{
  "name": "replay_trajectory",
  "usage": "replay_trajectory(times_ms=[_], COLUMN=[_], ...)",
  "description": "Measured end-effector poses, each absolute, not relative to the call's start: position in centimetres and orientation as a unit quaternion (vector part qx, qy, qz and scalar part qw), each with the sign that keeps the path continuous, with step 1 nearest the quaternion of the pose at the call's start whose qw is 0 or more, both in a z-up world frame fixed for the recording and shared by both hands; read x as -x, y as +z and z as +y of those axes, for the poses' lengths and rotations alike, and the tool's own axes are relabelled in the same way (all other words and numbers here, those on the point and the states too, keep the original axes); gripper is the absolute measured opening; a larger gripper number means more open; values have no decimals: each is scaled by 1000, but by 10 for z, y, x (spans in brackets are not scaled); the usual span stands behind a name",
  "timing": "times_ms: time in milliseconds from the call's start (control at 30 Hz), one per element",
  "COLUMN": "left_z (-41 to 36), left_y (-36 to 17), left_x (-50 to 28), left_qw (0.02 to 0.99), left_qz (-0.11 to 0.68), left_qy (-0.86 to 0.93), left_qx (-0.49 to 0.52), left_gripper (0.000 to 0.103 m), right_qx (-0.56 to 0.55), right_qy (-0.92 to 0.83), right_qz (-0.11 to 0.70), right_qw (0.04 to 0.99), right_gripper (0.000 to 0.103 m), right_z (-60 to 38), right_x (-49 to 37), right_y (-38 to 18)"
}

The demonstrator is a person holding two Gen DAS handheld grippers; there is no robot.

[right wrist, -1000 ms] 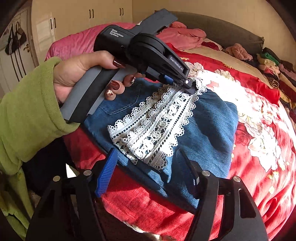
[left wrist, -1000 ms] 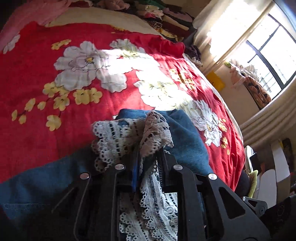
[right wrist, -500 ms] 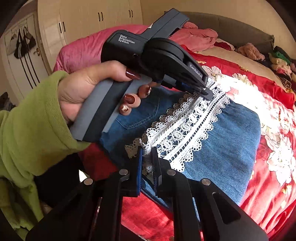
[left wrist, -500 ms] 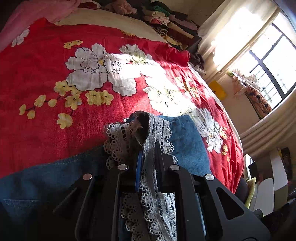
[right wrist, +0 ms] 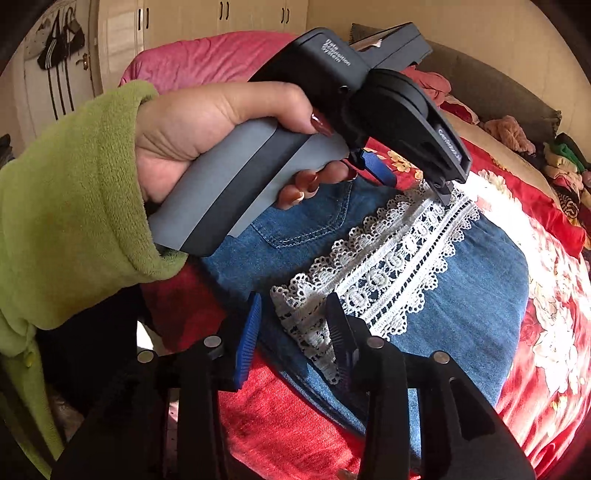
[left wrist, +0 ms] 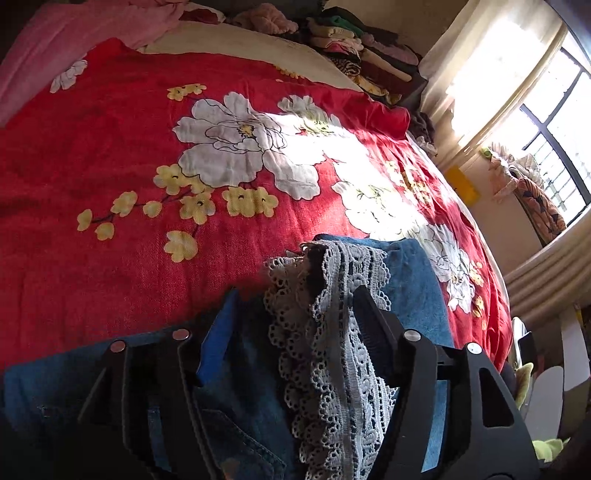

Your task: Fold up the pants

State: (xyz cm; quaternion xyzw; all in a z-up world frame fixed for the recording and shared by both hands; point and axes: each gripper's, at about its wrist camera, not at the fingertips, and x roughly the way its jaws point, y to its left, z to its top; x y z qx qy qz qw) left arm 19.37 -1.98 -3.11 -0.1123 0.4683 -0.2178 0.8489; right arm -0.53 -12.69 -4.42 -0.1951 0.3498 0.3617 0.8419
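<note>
Blue denim pants [right wrist: 469, 295] with a white lace hem [right wrist: 388, 266] lie folded on the red flowered bedspread [left wrist: 110, 155]. In the left wrist view the denim [left wrist: 417, 280] and the lace hem [left wrist: 325, 332] lie between the fingers of my left gripper [left wrist: 291, 317], which is open with the lace loose between them. In the right wrist view my left gripper [right wrist: 410, 177] hovers over the far end of the lace. My right gripper [right wrist: 291, 325] is open over the near end of the lace, with nothing held.
A stack of folded clothes [left wrist: 362, 48] lies at the far edge of the bed. A pink blanket [right wrist: 207, 55] lies at the head end. A window [left wrist: 554, 140] is at the right. Wardrobe doors [right wrist: 221, 18] stand behind the bed.
Both grippers were shut on the lace hem half a second ago and have now opened. The lace hem now lies flat on the denim.
</note>
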Motion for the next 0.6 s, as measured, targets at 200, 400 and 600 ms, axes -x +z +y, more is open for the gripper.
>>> replay_trajectory(times_ms=[200,400,600], left_z=[-28,-28,-14], left_y=[-38,-25,-8], left_x=[-201,-196,-173], left_qw=[858,866,878], left_qz=[461,439,416], left_qy=[-200,-210,-209], left_qx=[103,116,108], left_gripper=[51,14,14], right_qx=[217,98,79], right_qy=[337,368,403], right_qz=[355,388,369], right_qw=[845,839,834], right_gripper=[35,17,17], right_z=[-121,-155,-167], right_x=[-1,-17,-8], right_y=[-58,-43,-28])
